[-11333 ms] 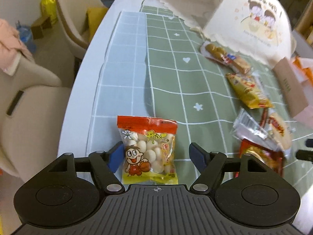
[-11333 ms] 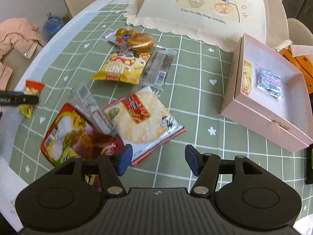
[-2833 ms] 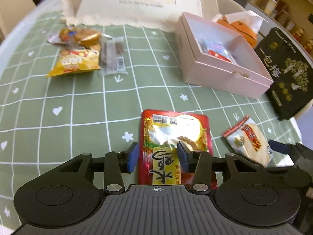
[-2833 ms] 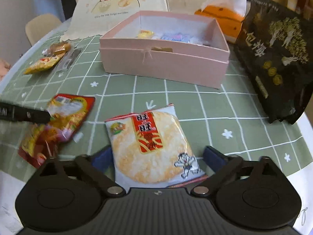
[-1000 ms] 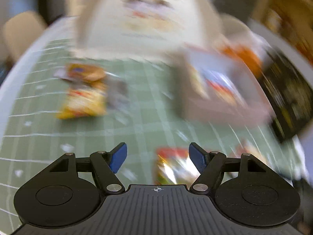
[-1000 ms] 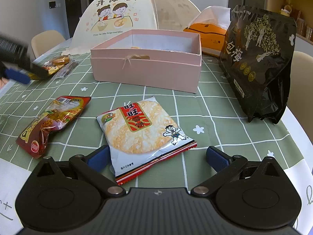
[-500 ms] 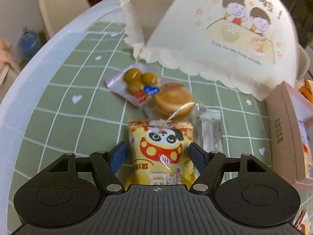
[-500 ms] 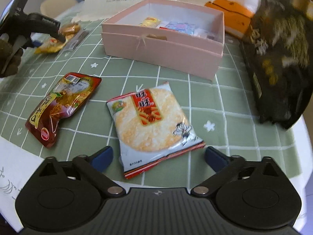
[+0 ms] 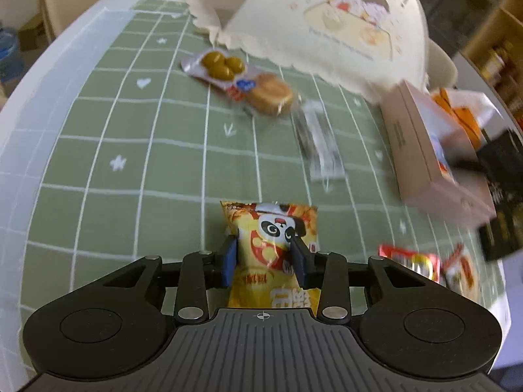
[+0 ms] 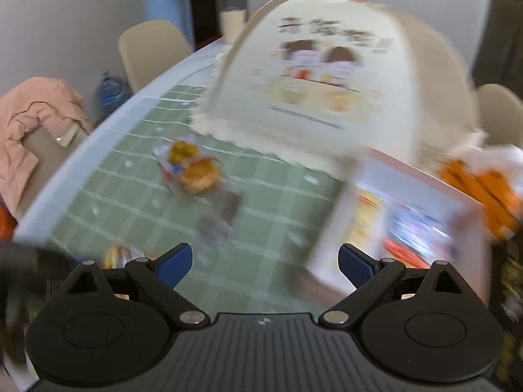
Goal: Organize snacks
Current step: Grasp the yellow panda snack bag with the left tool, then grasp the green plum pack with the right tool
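Note:
My left gripper [image 9: 263, 256] is shut on a yellow panda snack bag [image 9: 273, 228] and holds it over the green checked tablecloth [image 9: 130, 163]. A pouch of yellow-green balls [image 9: 222, 65], a round golden cake [image 9: 271, 93] and a clear dark bar wrapper [image 9: 318, 140] lie further back. A red bag [image 9: 408, 259] and a rice cracker bag [image 9: 464, 268] lie at the right. The pink box [image 9: 421, 150] stands at the right with snacks inside. My right gripper [image 10: 264, 261] is open and empty, raised above the table; its view is blurred.
A cream dome food cover [image 9: 343, 23] stands at the back. A black bag [image 9: 503, 202] and an orange tissue pack [image 9: 457, 111] are beside the box. Chairs [image 10: 150, 52] and a pink jacket [image 10: 36, 117] are off the table's left edge.
My left gripper has closed on the yellow panda bag and drawn it back from the other snacks. My right gripper has lifted away from the rice cracker bag and swung toward the food cover.

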Available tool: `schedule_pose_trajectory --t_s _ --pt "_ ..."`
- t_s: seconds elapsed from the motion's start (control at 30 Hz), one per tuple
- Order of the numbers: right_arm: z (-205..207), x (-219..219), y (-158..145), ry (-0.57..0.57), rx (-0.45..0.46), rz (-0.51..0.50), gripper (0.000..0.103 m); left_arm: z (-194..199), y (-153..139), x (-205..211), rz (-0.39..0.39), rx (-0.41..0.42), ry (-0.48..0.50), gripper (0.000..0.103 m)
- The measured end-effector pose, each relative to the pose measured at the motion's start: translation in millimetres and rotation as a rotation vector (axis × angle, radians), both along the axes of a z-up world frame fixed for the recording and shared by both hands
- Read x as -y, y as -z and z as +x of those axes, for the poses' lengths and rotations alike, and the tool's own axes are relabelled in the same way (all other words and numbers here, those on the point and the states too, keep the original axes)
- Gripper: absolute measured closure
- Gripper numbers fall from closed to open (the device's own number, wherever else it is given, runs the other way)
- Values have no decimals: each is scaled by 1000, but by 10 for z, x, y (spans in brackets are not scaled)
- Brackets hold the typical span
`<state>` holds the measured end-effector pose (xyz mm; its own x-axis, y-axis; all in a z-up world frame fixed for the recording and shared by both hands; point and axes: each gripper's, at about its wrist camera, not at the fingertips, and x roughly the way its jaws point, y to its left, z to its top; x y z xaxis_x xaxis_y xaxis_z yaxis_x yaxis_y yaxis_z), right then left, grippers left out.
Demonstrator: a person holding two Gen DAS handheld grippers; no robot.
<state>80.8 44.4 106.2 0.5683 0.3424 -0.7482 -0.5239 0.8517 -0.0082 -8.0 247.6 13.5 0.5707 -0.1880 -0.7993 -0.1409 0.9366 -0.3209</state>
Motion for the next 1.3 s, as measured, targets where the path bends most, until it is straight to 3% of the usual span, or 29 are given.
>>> schedule_pose_trajectory --t_s 0.13,0.23,0.47,0.53,0.6,0.77,0.8,0.93,1.1,1.23,1.3 --pt "498 -893 212 -94 -71 -72 7 -76 9 -149 -13 -9 20 63" --pt "745 -1457 363 -150 -65 -125 7 -70 60 -234 -71 -24 19 62" --pt "1334 -2144 654 -73 -138 -163 10 -80 125 -323 -140 -14 47 62" --pt "1459 -2190 726 -29 -202 -133 15 -81 130 -341 -147 -13 54 62" --pt "1469 -2213 763 -7 -238 -122 33 -91 126 -341 -146 -17 56 62" --pt "1084 -2177 637 -137 -174 -225 52 -128 127 -345 -148 -10 74 61" --pt "1007 -2103 593 -145 -183 -214 66 -131 128 -351 -149 -9 76 61" --pt "687 -1631 315 -118 -253 -99 95 -157 123 -354 -153 -11 78 61" --pt "283 -1119 204 -112 -226 -121 96 -144 113 -315 -118 -22 105 60" --pt "269 -1010 180 -82 -191 -138 94 -130 123 -326 -127 -31 90 60" --pt "276 -1076 167 -91 -191 -117 85 -137 130 -327 -128 -31 87 60"
